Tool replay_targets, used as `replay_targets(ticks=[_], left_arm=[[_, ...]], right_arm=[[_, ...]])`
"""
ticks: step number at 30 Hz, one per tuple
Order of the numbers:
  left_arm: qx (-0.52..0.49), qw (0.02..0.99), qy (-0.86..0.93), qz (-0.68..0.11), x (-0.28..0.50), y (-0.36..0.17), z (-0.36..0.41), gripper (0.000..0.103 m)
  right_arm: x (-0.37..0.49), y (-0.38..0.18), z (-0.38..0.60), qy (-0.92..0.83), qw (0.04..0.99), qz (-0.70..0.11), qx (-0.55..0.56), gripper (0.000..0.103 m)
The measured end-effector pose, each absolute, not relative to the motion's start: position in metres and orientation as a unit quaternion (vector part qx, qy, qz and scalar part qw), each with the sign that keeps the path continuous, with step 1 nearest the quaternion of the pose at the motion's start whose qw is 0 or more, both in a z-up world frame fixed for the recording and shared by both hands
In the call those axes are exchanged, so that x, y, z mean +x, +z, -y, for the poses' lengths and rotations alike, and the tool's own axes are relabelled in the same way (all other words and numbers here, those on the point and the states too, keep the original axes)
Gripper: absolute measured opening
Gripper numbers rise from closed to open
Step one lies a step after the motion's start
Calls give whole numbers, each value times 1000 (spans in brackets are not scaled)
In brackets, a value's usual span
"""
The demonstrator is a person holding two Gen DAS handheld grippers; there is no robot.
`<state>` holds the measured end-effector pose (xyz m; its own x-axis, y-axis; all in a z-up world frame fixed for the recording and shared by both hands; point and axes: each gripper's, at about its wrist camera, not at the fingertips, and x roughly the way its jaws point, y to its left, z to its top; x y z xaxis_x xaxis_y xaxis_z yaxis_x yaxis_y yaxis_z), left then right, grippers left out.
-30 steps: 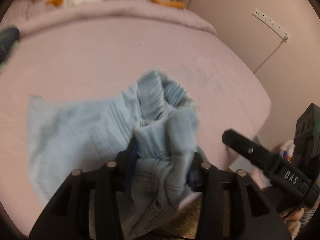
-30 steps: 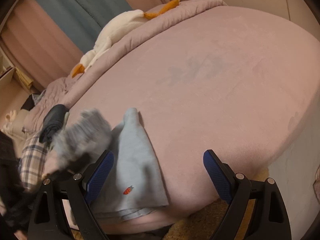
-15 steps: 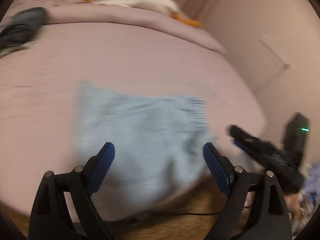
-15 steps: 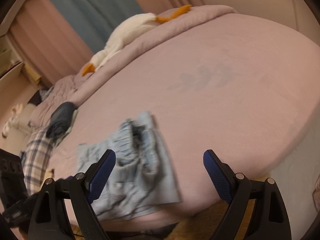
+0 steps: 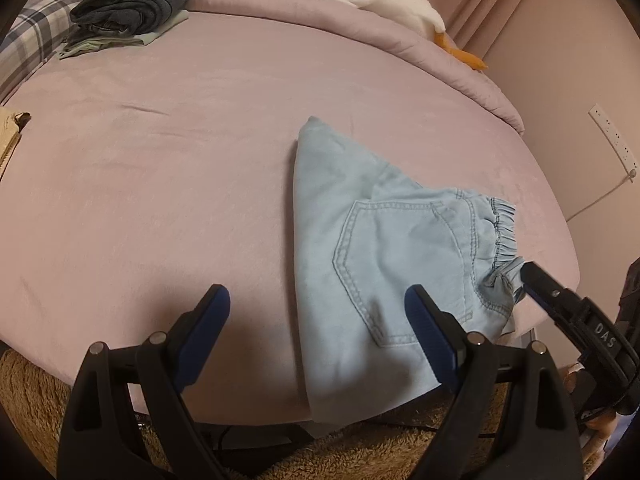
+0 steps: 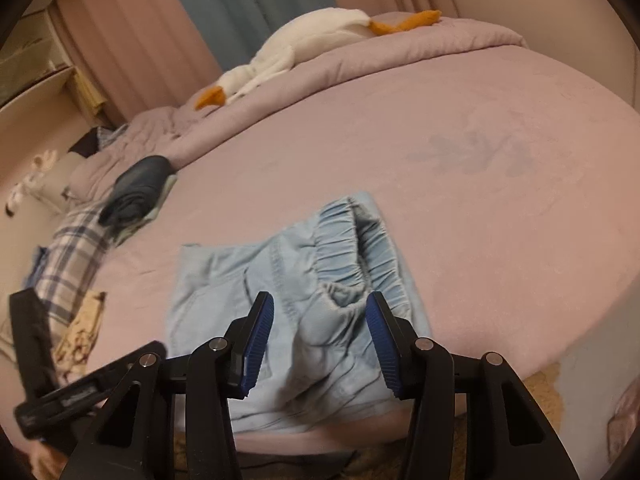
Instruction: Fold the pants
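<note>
pale denim pants (image 5: 384,264) lie folded once on the bed (image 5: 160,168), waistband bunched; left tool (image 5: 316,328) wide and empty, right tool (image 6: 320,332) narrowing around the waistband; more folds remain.

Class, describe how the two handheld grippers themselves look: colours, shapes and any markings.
Both are alike: the left gripper and right gripper have black angular plastic frames with triangular cut-outs and silver round rivets. Each finger ends in a blue ribbed pad. Seen from the left wrist view, the right gripper's side bears white letters "DAS".
</note>
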<state>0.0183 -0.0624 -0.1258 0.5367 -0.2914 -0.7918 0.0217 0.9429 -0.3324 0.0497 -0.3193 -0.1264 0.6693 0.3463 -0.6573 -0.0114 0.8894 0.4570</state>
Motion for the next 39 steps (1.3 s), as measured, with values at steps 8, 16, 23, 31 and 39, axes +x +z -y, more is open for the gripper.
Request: replay_targets(ticks=[8,16,23,31,39], left_arm=[[-136,867,-88,-471,23,-127,67,89],[-134,864,-85,-478,27,-134,65,89],[-138,850,-81,-503,35,-154,62,89],[-161,841,-94,-507,35,-156,54,89],[-162,844,-100,-502,44,-150,59,89]], right_arm=[[72,-157,310,106,864,-435,231,49],[39,-123,329,102,893,-380,218,20],[37,-166,337,87,876,-427,209,18],[38,-146,354,104,869,-427,228,29],[87,-142,363,139,866,-420,232,64]])
